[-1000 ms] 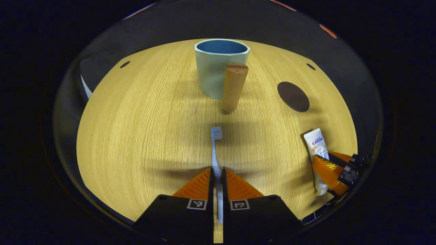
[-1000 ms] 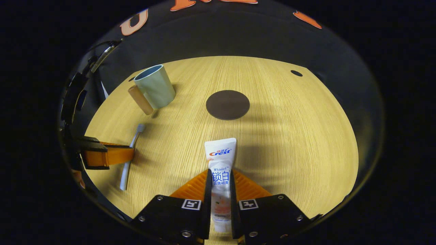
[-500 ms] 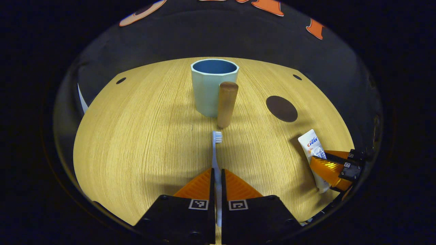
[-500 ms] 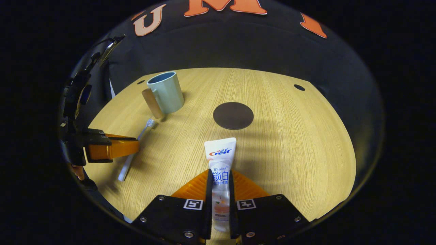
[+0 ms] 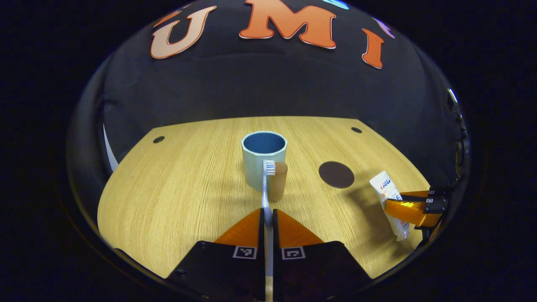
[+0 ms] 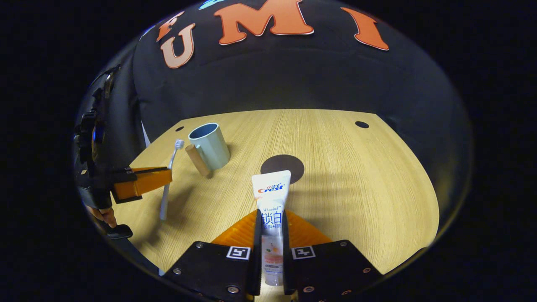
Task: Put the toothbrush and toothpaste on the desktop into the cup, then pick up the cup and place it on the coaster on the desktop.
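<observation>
The toothbrush (image 5: 266, 184) is clamped between the two fingers of the left gripper (image 5: 267, 216), its long axis running straight forward along them with the bristled head leading; in the left gripper view that head is seen directly in line with the cup (image 5: 263, 161), overlapping its near wall beside the wooden handle (image 5: 278, 181), and lower in the view than the cup's open mouth. The toothpaste (image 6: 270, 209) is likewise pinched between both fingers of the right gripper (image 6: 269, 226), crimped flat end forward, cap end back between the fingers; both items appear to be held clear of the desktop (image 6: 356, 180).

The cup is taken as the landmark: from the right gripper view it is seen standing upright, ahead and to the left of the toothpaste, with the coaster (image 6: 283, 164) to the cup's right and nearly dead ahead of the tube; the left gripper is shown on the cup's near left side, closer to it than the right one is.

It is judged that the toothbrush should be delivered first; its axis is already aimed at the cup, so what remains is for it to be raised above the rim and tipped downward into the opening; the wooden handle on the near side is the part most likely to be struck.
</observation>
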`<action>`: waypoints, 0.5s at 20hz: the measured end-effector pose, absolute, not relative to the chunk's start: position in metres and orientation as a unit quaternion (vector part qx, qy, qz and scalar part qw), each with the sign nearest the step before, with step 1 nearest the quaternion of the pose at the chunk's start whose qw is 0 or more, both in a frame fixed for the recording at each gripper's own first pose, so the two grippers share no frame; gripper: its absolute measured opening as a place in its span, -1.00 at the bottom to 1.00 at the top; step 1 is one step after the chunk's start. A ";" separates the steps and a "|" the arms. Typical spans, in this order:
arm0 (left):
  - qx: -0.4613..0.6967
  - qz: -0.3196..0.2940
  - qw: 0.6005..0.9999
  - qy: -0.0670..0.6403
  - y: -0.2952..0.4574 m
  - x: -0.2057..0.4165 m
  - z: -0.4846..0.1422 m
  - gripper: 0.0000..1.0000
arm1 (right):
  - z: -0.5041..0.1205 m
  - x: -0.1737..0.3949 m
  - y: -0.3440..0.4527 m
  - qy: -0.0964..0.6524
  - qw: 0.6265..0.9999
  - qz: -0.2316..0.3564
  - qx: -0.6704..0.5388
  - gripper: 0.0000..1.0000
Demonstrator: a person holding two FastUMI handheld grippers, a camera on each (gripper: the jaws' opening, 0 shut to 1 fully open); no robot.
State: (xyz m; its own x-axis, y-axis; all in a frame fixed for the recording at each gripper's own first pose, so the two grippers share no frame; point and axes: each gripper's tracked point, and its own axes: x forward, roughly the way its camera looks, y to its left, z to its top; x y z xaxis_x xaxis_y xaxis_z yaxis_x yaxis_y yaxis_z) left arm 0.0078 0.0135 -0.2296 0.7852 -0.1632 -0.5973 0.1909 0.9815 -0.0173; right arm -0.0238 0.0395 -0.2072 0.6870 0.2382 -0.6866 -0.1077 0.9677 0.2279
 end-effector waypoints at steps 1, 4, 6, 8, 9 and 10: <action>0.021 -0.091 0.953 0.289 0.014 0.012 -0.224 -0.87 | -0.203 -0.024 0.037 0.377 0.918 0.094 0.085 -0.58; 0.021 -0.085 0.971 0.221 0.020 0.022 -0.207 -0.87 | -0.189 -0.018 0.029 0.358 0.925 0.093 0.083 -0.57; 0.020 -0.076 0.978 0.193 0.031 0.025 -0.195 -0.87 | -0.187 -0.018 0.027 0.349 0.930 0.087 0.076 -0.58; 0.014 -0.078 0.981 0.175 0.036 0.028 -0.185 -0.88 | -0.183 -0.016 0.026 0.343 0.933 0.085 0.072 -0.58; 0.011 -0.083 0.981 0.176 0.035 0.028 -0.186 -0.87 | -0.185 -0.015 0.026 0.345 0.932 0.085 0.072 -0.58; 0.009 -0.079 0.979 0.186 0.035 0.026 -0.190 -0.87 | -0.186 -0.015 0.027 0.346 0.931 0.086 0.073 -0.58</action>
State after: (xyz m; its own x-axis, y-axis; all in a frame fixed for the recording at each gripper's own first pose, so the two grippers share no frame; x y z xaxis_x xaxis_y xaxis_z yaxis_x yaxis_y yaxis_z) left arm 0.0262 0.0352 -0.1896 0.9180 -0.1520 -0.3663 0.1588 0.9872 -0.0118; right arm -0.0151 0.0266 -0.1862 0.7453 0.2104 -0.6327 -0.1087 0.9745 0.1961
